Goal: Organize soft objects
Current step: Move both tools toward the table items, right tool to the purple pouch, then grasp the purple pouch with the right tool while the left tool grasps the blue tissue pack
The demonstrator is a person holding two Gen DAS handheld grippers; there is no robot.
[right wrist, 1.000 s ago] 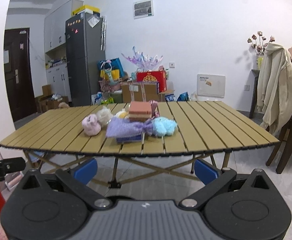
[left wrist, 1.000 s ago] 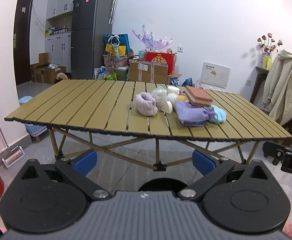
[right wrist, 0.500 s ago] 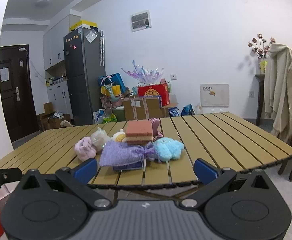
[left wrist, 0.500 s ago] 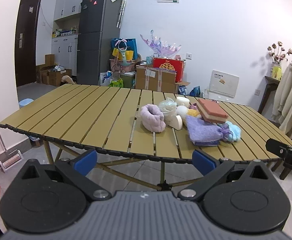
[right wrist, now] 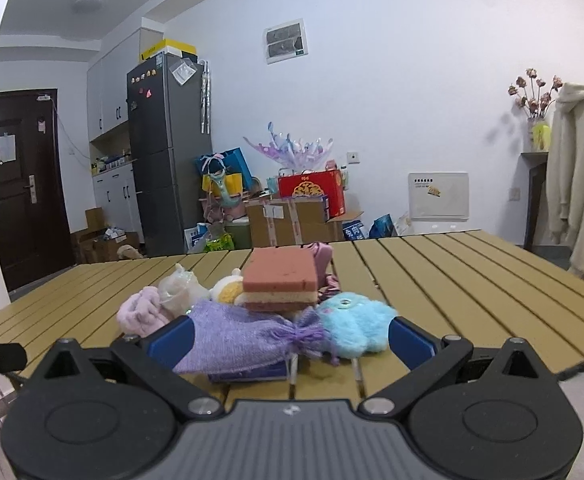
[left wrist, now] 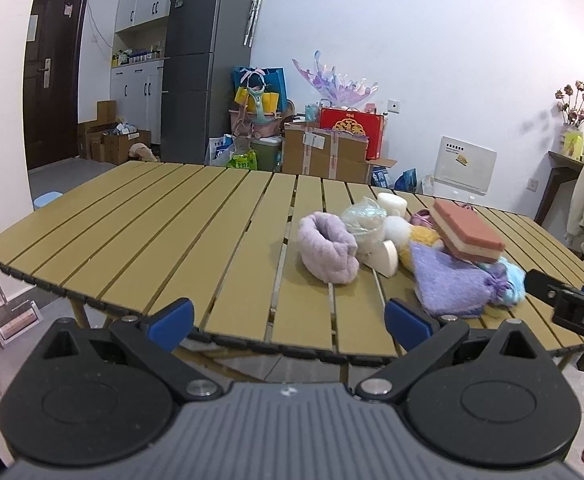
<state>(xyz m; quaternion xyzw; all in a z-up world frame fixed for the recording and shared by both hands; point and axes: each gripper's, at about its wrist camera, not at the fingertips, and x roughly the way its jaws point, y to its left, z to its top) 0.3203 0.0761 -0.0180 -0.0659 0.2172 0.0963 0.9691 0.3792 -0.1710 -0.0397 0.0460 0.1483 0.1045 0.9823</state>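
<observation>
A heap of soft things lies on the slatted table (left wrist: 171, 232). In it are a lilac fluffy slipper (left wrist: 326, 250), a purple knitted pouch (left wrist: 446, 286), a pink-and-cream sponge (left wrist: 468, 236) on top, a pale blue plush (left wrist: 514, 280) and a crinkled plastic bag (left wrist: 364, 218). My left gripper (left wrist: 289, 318) is open at the table's near edge, left of the heap. My right gripper (right wrist: 289, 340) is open too, its blue pads (right wrist: 171, 338) flanking the purple pouch (right wrist: 243, 336) and blue plush (right wrist: 356, 326) in view. The sponge (right wrist: 279, 280) sits just behind them.
Behind the table stand a grey fridge (left wrist: 205, 64), cardboard boxes (left wrist: 326, 156), a red gift box (left wrist: 352, 128) and bags. A beige coat (right wrist: 580, 184) hangs on a chair at the right. The other gripper's tip (left wrist: 572, 312) shows at the left view's right edge.
Both grippers have come closer to the table and higher. The heap now fills more of each view, and the right gripper's pads frame the pouch and plush.
</observation>
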